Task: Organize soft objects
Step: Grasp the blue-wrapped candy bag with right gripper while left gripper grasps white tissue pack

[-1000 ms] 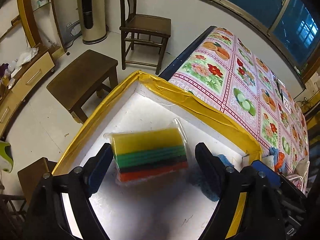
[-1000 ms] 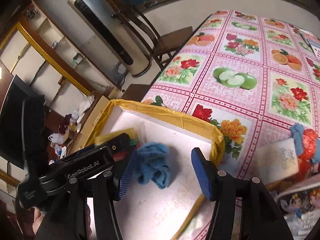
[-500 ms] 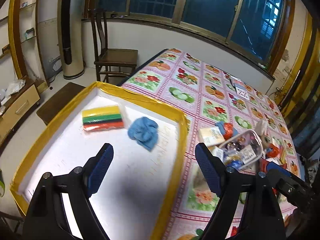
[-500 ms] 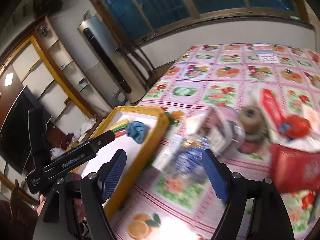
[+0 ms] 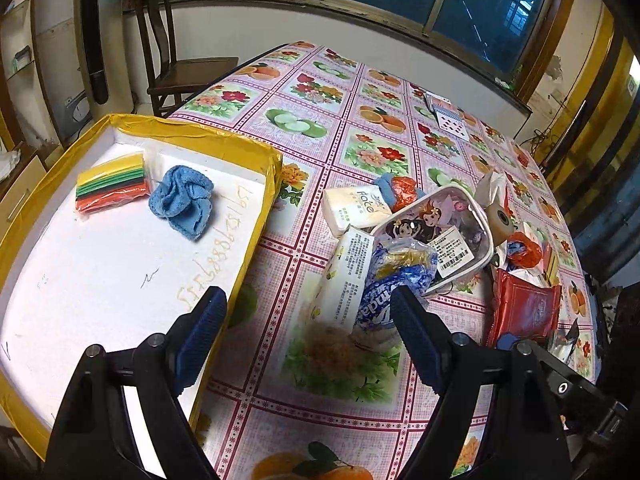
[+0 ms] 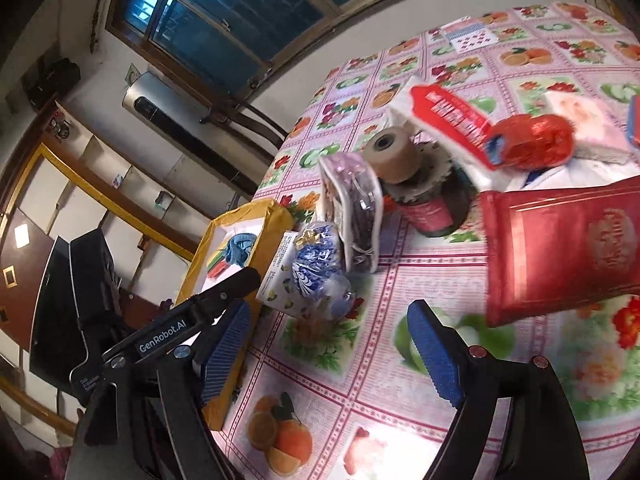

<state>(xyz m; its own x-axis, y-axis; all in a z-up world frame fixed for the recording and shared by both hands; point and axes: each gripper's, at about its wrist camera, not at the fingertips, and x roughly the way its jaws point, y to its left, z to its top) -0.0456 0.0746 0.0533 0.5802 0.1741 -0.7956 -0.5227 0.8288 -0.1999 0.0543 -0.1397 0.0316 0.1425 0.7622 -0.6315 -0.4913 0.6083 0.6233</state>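
A yellow-rimmed white tray [image 5: 256,236] holds a bagged stack of coloured sponges [image 5: 110,193] and a crumpled blue cloth [image 5: 182,200]. A pile lies on the flowered tablecloth to the tray's right: a white tissue pack [image 5: 356,208], a blue-and-white crinkly bag [image 5: 394,284], a cartoon pouch [image 5: 436,236] and a red packet [image 5: 524,308]. My left gripper [image 5: 308,316] hangs open above the tray's near right edge, holding nothing. In the right wrist view my right gripper [image 6: 332,336] is open and empty over the cloth, before the crinkly bag [image 6: 318,268] and red packet [image 6: 560,256].
A tape roll [image 6: 394,156], a red mesh ball [image 6: 532,140] and a dark jar [image 6: 428,212] stand in the pile. Playing cards [image 5: 446,114] lie at the table's far side. A wooden chair [image 5: 184,68] stands beyond the table's far left corner.
Both grippers have pulled back from the tray and swung right toward the pile. The sponge pack and blue cloth stay in the tray. Both remain open.
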